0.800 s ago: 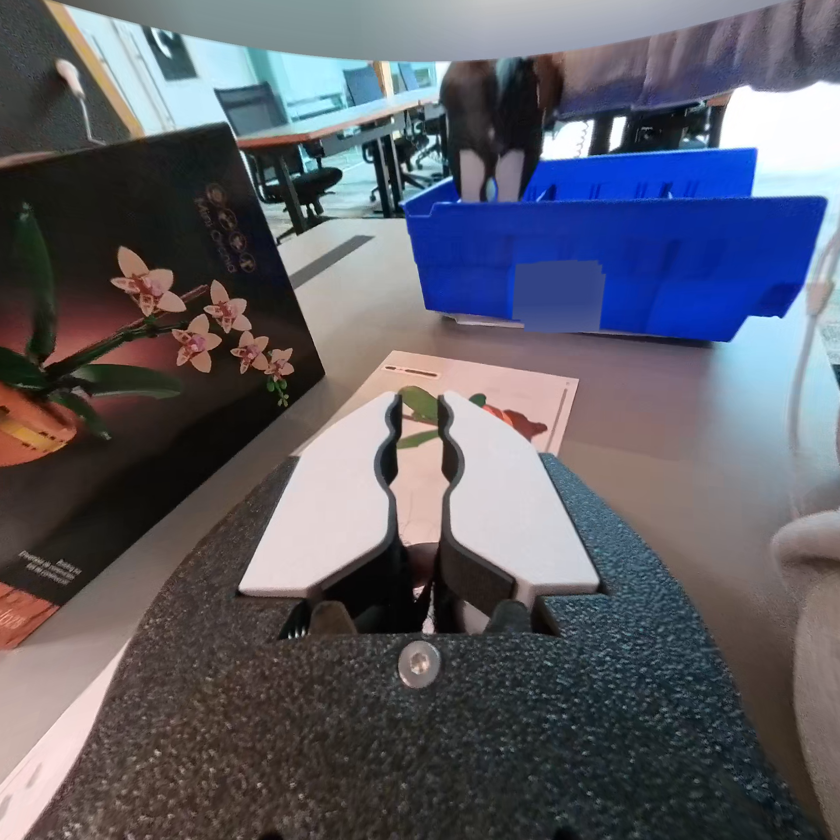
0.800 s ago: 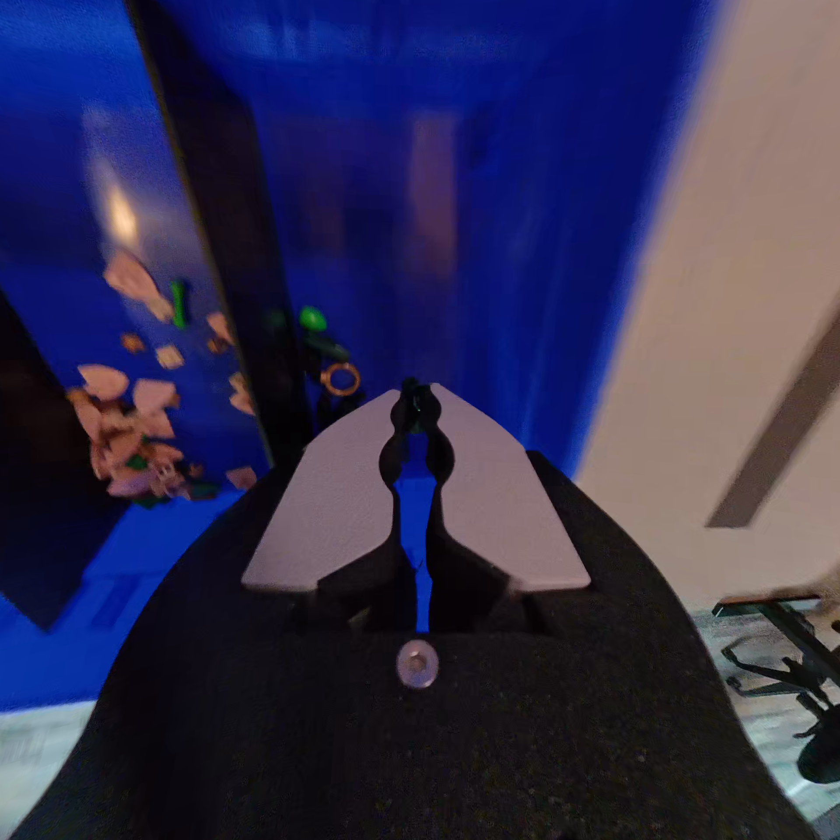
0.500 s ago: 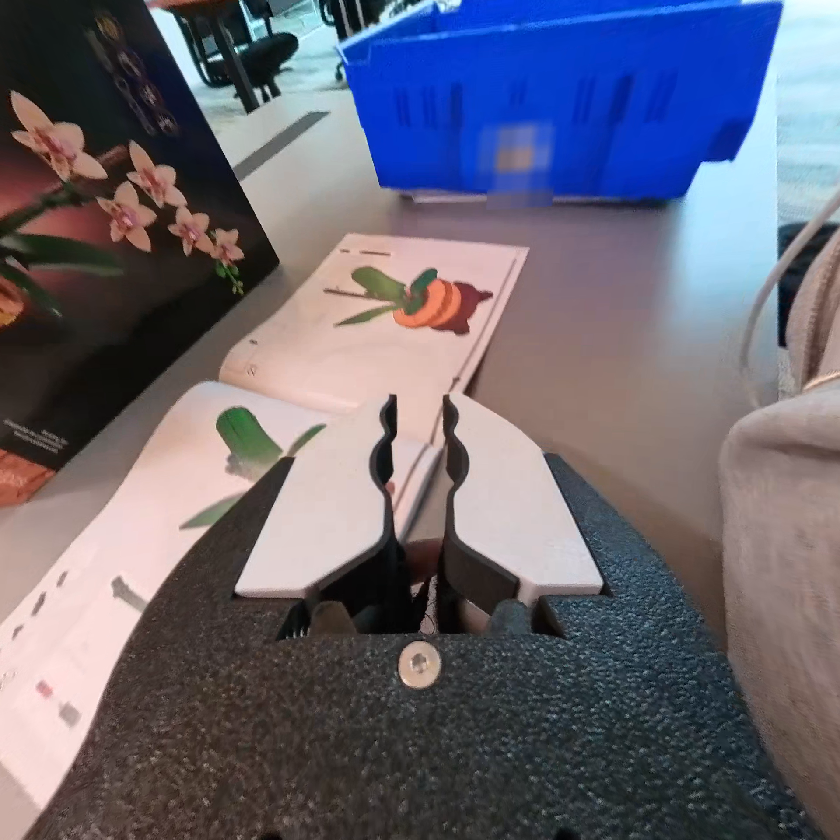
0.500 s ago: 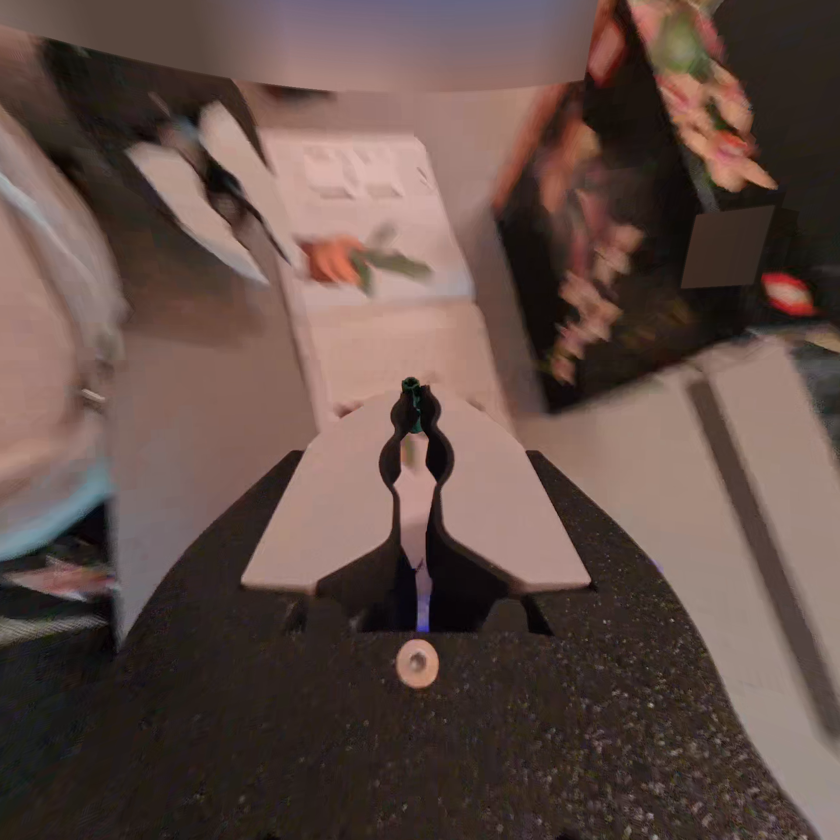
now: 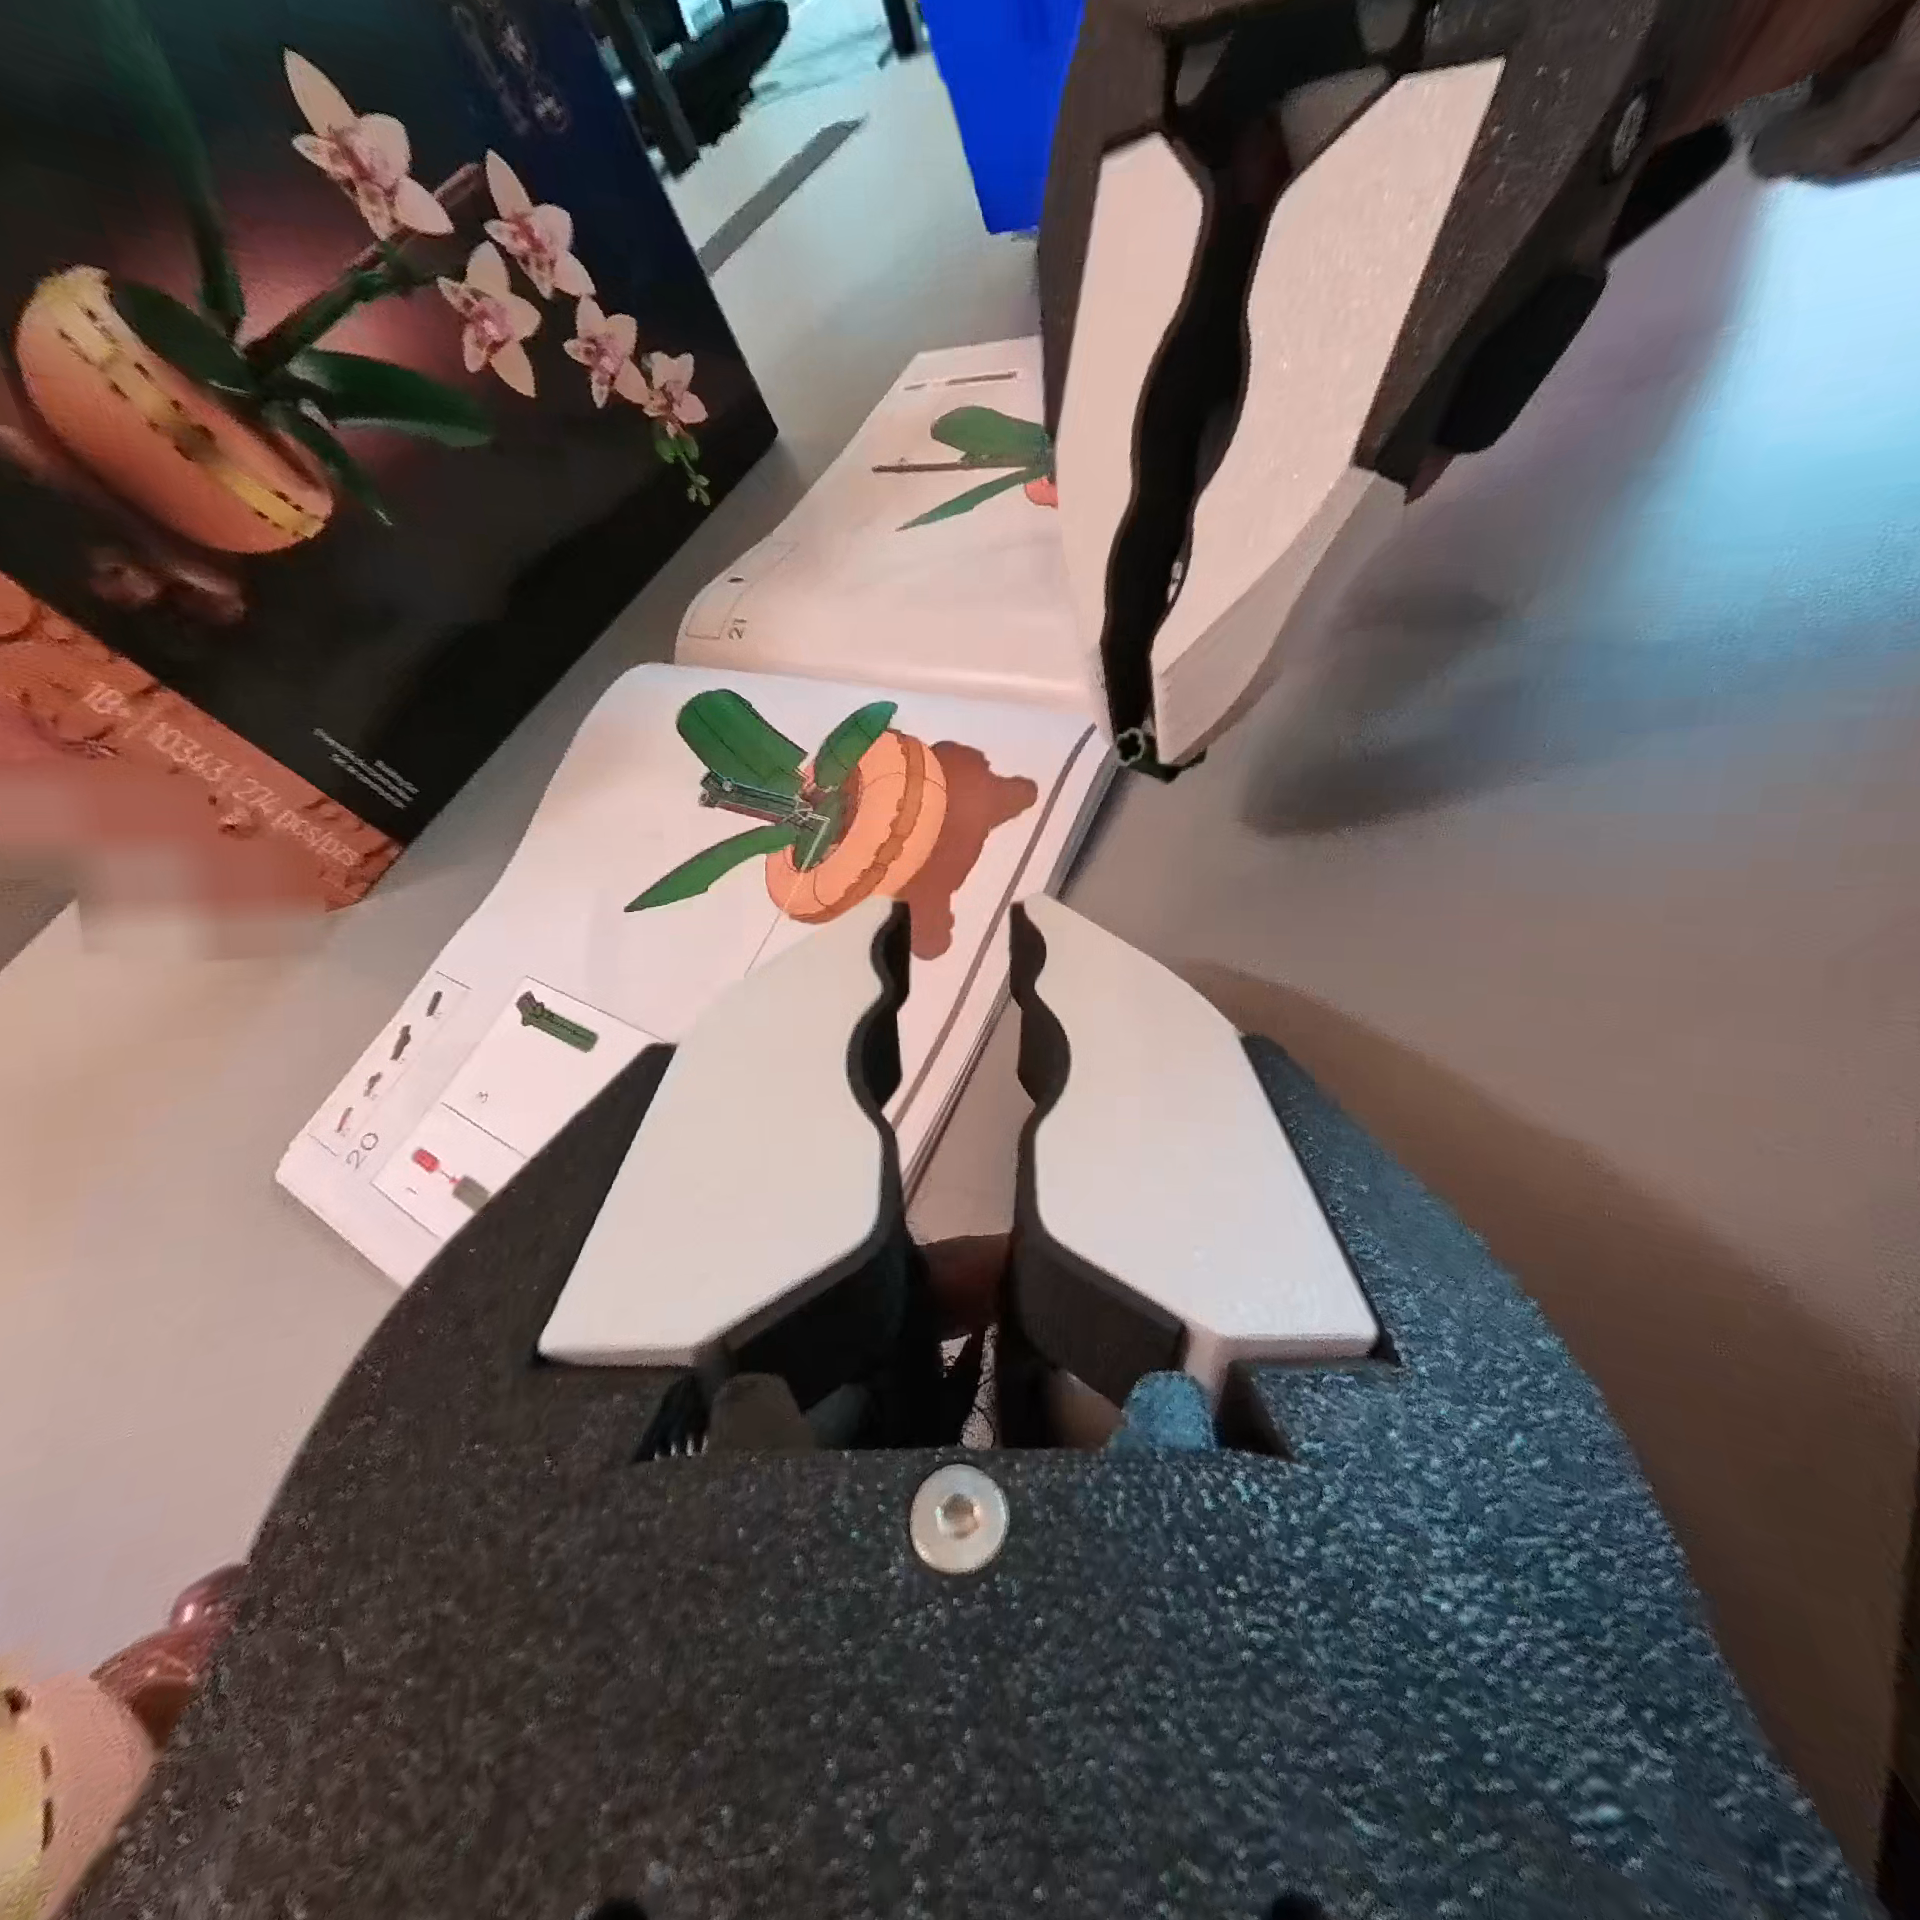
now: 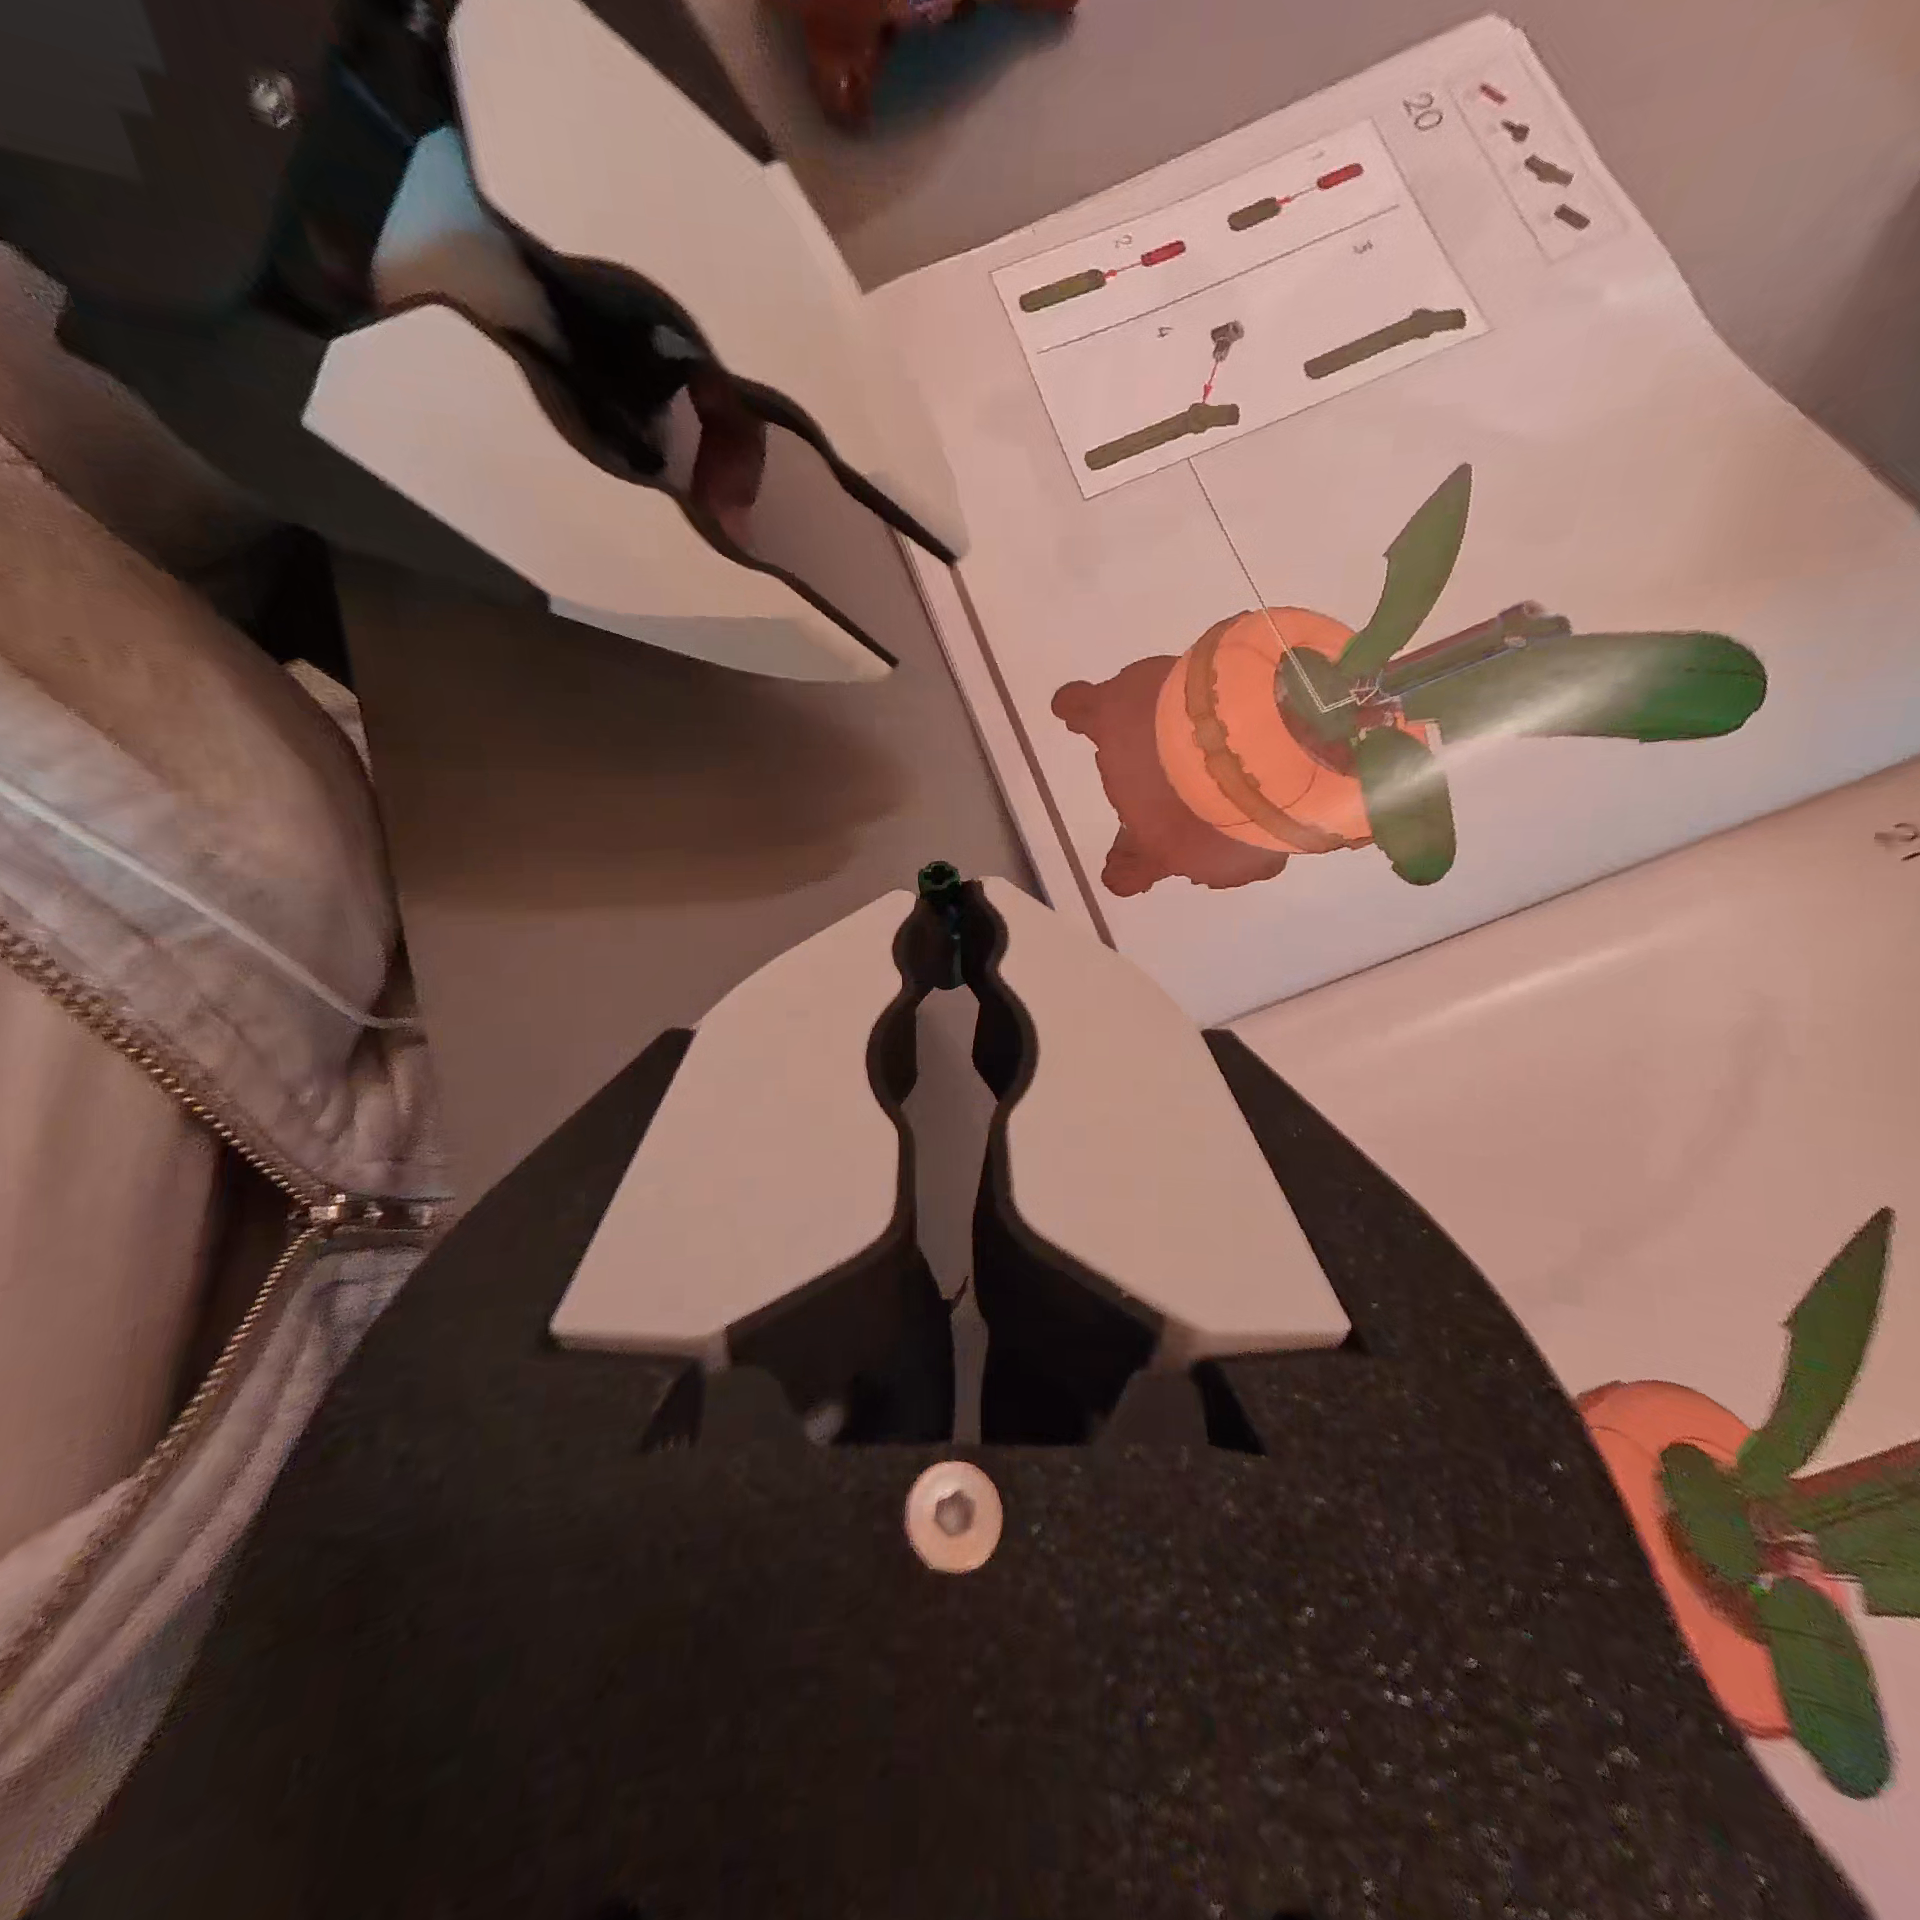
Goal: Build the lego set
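My right gripper (image 6: 951,894) is shut on a small dark green Lego piece (image 6: 938,881) that sticks out of its tips. In the left wrist view it (image 5: 1143,743) hangs tip-down over the right edge of the open instruction booklet (image 5: 582,935), with the green piece (image 5: 1135,743) at its tip. My left gripper (image 5: 956,925) is low over the booklet's near edge, tips a little apart. A reddish-brown piece (image 5: 956,1262) sits deep between its fingers. The right wrist view shows the left gripper (image 6: 920,608) at upper left, with the brown piece (image 6: 727,457).
The set's dark box (image 5: 364,416) with an orchid picture stands at left. A blue bin (image 5: 997,104) is at the back. A partly built brown and cream model (image 5: 156,1683) lies at lower left, also in the right wrist view (image 6: 862,52). A person's beige jacket (image 6: 156,831) is close by. Left tips to right tips: about 5 cm.
My right gripper left the blue bin with the green piece and swung over to the booklet, close to the left gripper. The left gripper dipped down towards the booklet, its gap unchanged.
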`<state>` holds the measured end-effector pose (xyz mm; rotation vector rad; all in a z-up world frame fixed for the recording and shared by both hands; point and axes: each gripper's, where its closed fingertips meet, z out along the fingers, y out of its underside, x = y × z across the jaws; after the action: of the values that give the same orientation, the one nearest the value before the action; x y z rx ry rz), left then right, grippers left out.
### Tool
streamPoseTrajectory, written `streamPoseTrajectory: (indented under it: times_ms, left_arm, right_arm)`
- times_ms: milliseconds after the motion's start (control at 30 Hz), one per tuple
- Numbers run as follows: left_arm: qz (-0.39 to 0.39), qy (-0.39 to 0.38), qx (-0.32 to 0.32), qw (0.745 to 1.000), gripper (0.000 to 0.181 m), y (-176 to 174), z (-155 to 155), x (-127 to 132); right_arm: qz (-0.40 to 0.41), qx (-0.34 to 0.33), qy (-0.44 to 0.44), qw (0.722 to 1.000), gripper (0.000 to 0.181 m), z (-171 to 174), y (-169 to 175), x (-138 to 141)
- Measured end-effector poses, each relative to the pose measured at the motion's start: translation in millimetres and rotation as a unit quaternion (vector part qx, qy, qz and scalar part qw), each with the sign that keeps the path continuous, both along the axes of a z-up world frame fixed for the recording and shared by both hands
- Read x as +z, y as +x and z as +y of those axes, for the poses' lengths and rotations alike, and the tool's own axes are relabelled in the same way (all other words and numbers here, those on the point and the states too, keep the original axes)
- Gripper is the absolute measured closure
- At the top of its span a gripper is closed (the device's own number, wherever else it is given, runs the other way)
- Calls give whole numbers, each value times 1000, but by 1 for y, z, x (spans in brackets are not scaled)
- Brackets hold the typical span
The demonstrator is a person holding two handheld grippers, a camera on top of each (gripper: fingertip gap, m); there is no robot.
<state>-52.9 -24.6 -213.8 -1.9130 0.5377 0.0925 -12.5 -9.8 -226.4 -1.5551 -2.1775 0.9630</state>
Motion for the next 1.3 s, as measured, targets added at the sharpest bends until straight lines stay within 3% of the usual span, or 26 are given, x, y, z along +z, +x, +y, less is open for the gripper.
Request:
streamPoseTrajectory:
  times_ms: [133,333,567,667,833,1033,1133,1200,1300]
  left_arm:
    - [-21,24,-4,999,165,-1,-5,8]
    - [-20,37,-1,999,165,-2,-7,11]
    - [-16,35,5,999,165,-3,-6,10]
    - [-28,38,6,999,165,-4,-6,12]
    - [-52,42,7,998,164,-7,-7,15]
    - [-64,35,4,997,164,-7,-7,15]
    - [-59,22,5,998,163,-7,-5,11]
    - [-55,9,10,998,162,-7,-4,7]
    - [-67,5,16,998,159,-9,3,8]
  right_arm:
    - [-42,-41,-57,997,176,2,3,-6]
    - [-107,-67,-38,991,176,11,18,-19]
    - [-37,-40,2,999,176,19,2,-2]
    - [-5,-90,37,995,176,48,-8,5]
    - [-8,-196,-20,980,176,78,-21,-4]
    - [-28,-212,-50,976,165,84,-22,-12]
    - [32,-181,-56,981,160,82,-18,14]
    - [158,-131,-45,978,144,76,-15,61]
    - [381,-120,52,915,129,90,19,155]
